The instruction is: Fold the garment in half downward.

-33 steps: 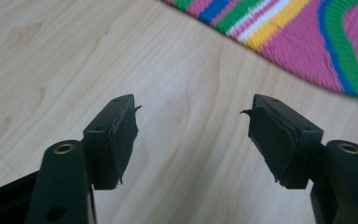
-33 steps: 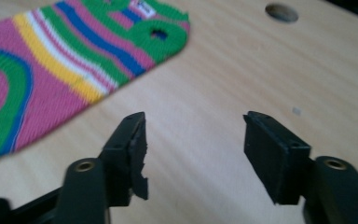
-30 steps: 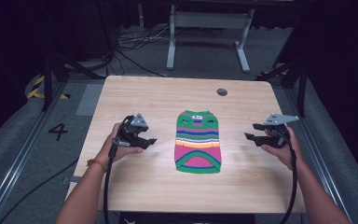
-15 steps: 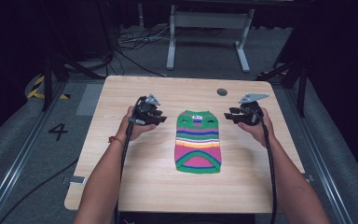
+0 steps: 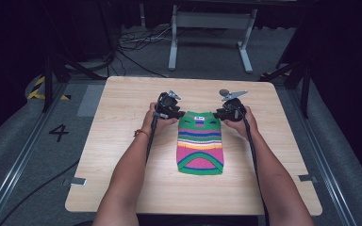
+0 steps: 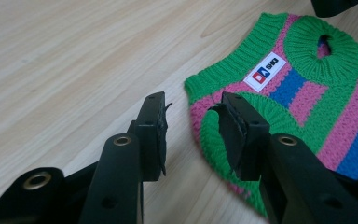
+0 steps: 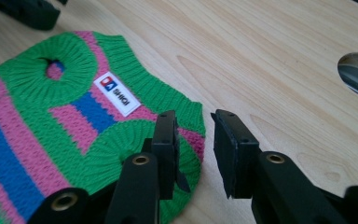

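Both claws reached striped green-pink-blue sweater point(image 5: 200, 143), lying flat.

Two bare forearms come in from the bottom of the high view, with no sleeves on them. The left wrist wears a thin red band point(image 5: 140, 133). Each hand holds a black tool. The left gripper point(image 5: 179, 113) and the right gripper point(image 5: 218, 114) each carry a flat grey three-cornered plate on top. A black cable point(image 5: 152, 136) trails from each one along the arm. Up close, the jaws are thick black bars with round brass rings point(image 6: 121, 140) set in them and flat, worn black pads.
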`<act>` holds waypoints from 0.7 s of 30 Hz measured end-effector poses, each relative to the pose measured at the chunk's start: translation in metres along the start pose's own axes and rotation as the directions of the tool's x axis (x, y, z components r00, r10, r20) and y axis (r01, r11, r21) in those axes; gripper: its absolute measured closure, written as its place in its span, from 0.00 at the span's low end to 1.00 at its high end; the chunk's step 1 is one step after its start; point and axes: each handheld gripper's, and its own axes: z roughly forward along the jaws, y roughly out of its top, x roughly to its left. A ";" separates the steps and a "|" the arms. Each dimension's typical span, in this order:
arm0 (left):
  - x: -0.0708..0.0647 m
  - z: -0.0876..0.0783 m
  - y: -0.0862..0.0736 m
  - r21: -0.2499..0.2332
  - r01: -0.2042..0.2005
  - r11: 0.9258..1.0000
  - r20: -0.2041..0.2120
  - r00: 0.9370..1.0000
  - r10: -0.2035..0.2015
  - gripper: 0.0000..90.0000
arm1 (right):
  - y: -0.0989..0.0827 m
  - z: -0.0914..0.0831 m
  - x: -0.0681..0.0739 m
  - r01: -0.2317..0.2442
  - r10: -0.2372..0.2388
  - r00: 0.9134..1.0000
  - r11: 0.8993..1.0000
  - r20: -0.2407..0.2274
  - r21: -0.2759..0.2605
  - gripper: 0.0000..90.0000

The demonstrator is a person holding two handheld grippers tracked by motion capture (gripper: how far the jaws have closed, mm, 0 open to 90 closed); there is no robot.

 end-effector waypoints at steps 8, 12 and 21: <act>-0.002 0.019 -0.002 0.000 0.053 0.999 -0.028 0.998 -0.053 0.59 | -0.005 0.014 -0.006 -0.066 0.066 0.998 0.998 -0.004 0.013 0.80; -0.003 0.019 -0.003 0.003 0.051 0.999 -0.008 0.999 -0.051 0.66 | -0.005 0.018 -0.005 -0.091 0.092 0.996 0.996 -0.016 0.011 0.81; -0.004 0.016 -0.007 -0.003 0.052 0.999 0.040 0.998 -0.052 0.91 | -0.006 0.019 -0.002 -0.088 0.089 0.995 0.996 -0.036 0.027 0.93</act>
